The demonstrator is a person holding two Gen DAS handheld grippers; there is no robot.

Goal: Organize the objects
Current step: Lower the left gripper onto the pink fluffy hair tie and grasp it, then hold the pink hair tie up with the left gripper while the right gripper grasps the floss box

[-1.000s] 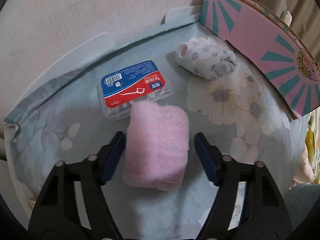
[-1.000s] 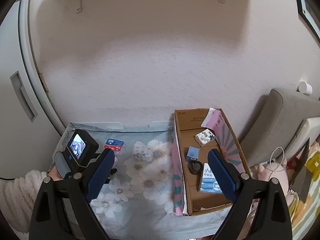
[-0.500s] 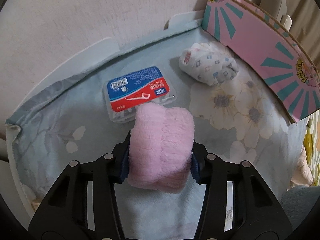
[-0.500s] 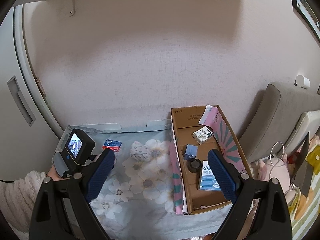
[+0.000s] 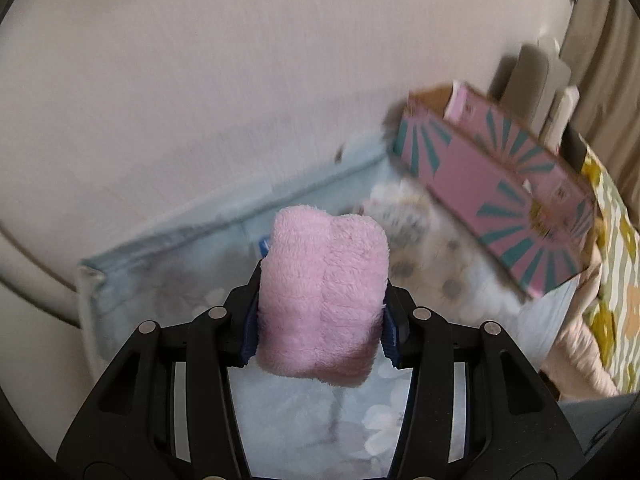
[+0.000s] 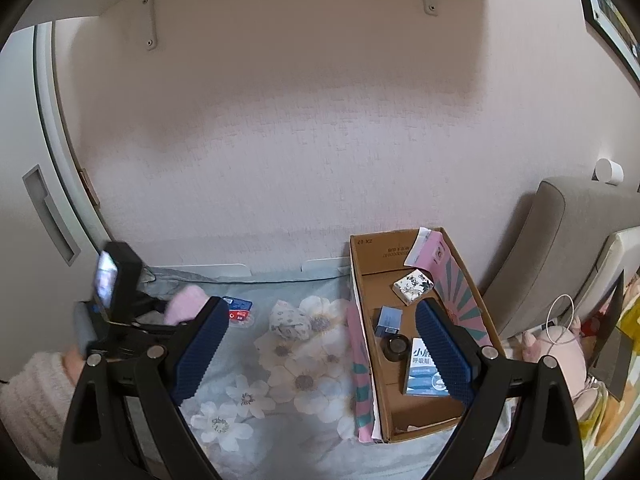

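Readable markings, right wrist view only

Brown cardboard box [image 6: 404,364], inner back flap: printing seen upside down, roughly "40 X2" at the upper left corner, plus a short line of characters and a digit string too small to make out. Blue-and-white flat packet [image 6: 425,368] lying in the box: large Chinese characters, first one "小", the rest partly covered; smaller line beneath not legible. Red-and-blue labelled clear plastic case [image 6: 239,309] on the floral sheet: white barcode patch and white print, unreadable at this size. Left wrist view is motion-blurred; nothing legible there, not even on the pink and teal sunburst box wall [image 5: 492,184].
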